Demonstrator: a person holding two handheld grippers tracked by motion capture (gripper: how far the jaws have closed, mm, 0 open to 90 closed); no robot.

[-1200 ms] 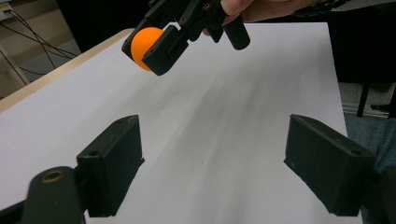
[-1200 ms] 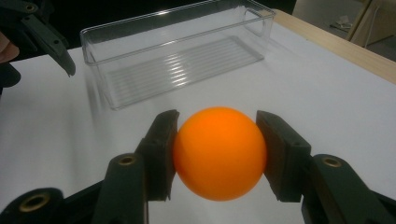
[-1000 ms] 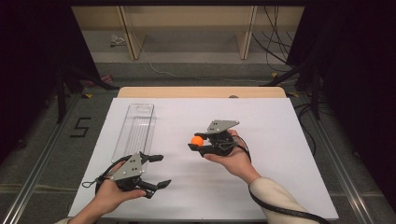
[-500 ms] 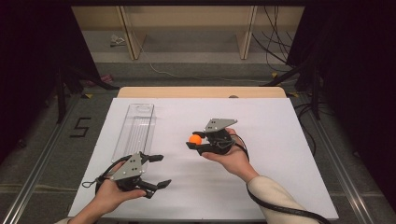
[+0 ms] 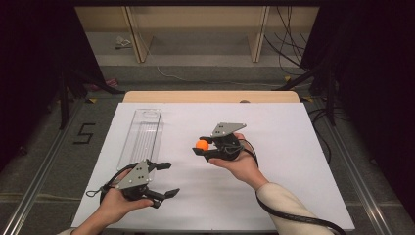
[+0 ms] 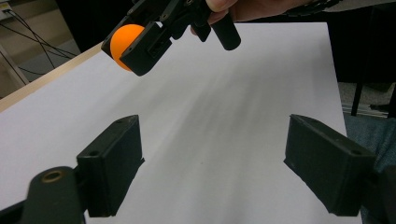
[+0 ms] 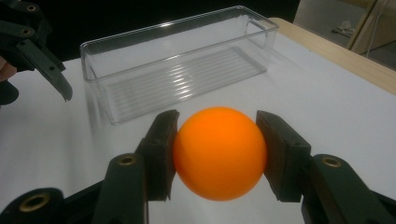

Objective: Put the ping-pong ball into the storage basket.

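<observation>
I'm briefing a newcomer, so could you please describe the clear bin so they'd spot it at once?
Start at the white table, then look to its far left. There lies a long, narrow bin, empty, beyond the left gripper. It alone is transparent, with a ribbed floor.

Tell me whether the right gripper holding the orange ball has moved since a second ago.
No. In the high view the right gripper, shut on the orange ball, keeps the same spot relative to the clear plastic bin on the white table.

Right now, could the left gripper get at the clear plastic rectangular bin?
Probably yes: the left gripper is open and empty, the clear plastic rectangular bin lies just beyond it, and only bare white table lies between.
</observation>
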